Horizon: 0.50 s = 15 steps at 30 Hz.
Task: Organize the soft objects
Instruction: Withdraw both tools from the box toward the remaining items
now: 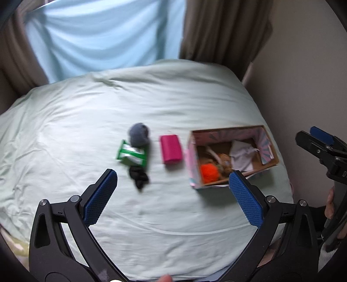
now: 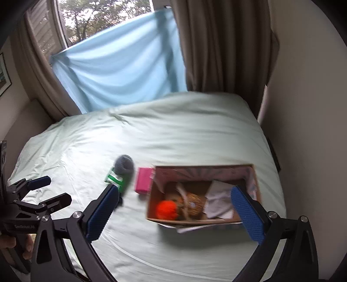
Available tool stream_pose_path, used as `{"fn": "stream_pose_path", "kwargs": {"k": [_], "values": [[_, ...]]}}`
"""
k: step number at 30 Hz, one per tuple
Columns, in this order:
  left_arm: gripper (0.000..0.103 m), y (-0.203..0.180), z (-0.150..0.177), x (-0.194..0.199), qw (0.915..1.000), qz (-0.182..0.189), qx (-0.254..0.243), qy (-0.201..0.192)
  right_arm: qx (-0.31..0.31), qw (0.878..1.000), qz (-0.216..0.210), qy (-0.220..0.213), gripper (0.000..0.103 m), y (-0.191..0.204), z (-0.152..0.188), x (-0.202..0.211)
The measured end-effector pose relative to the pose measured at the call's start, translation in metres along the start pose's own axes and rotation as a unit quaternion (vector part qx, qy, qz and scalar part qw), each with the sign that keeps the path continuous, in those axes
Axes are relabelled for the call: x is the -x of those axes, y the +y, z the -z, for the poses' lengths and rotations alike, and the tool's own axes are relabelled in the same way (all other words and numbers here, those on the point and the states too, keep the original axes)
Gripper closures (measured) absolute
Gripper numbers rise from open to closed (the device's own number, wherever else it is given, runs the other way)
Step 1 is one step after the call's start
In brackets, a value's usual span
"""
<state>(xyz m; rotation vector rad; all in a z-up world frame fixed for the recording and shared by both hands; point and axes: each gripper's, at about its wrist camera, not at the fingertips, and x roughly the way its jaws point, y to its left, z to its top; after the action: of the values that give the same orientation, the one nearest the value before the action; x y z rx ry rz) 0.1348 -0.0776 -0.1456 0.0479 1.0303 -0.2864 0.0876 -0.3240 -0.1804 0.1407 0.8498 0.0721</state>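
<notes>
Both grippers hang wide open over the bed (image 1: 151, 217), and neither has hold of anything.

From the left wrist view, the left gripper (image 1: 173, 191) frames the loose things laid out mid-frame: a grey ball (image 1: 139, 137) touching a green-and-white packet (image 1: 131, 155), a black bundle (image 1: 138, 177) just below the packet, and a pink block (image 1: 171, 148) between them and the box (image 1: 193, 171). The right gripper (image 1: 321, 141) pokes in at the right edge, a hand (image 1: 329, 206) below it.

The right wrist view, with the right gripper (image 2: 173, 210) low in the frame, looks more squarely into the box: an orange pom-pom (image 2: 167, 209), a brown woven thing (image 2: 194, 204) and white cloth (image 2: 219, 199) lie inside. There the black bundle is almost wholly hidden behind the near finger, and the packet is half covered. Only this view shows the window (image 2: 97, 19) at upper left, above the blue sheet (image 2: 121, 63), and the left gripper (image 2: 49, 191) at the left edge.

Both pictures are blurred, so the packet's print and the brown thing's make cannot be read.
</notes>
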Motion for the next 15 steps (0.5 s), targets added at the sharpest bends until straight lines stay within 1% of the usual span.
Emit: {"fn": "stream_pose_path", "kwargs": {"k": [4,8,11,15], "values": [[0.001,0.049,0.004,0.014,0.9998,-0.004,0.02,-0.004,0.017,1.0,-0.003,-0.009,0.0,0.044,-0.004,-0.001],[0.001,0.09,0.009,0.021,0.9993,-0.005,0.037,-0.004,0.025,1.0,-0.01,-0.006,0.0,0.081,-0.005,-0.011],[0.001,0.119,0.013,0.021,0.9991,0.0,0.043,-0.001,0.029,0.999,-0.014,-0.001,0.0,0.109,-0.004,-0.022],[0.001,0.149,0.016,0.011,0.9988,0.009,0.046,0.011,0.027,1.0,-0.014,0.008,0.0,0.136,-0.003,-0.038]]}}
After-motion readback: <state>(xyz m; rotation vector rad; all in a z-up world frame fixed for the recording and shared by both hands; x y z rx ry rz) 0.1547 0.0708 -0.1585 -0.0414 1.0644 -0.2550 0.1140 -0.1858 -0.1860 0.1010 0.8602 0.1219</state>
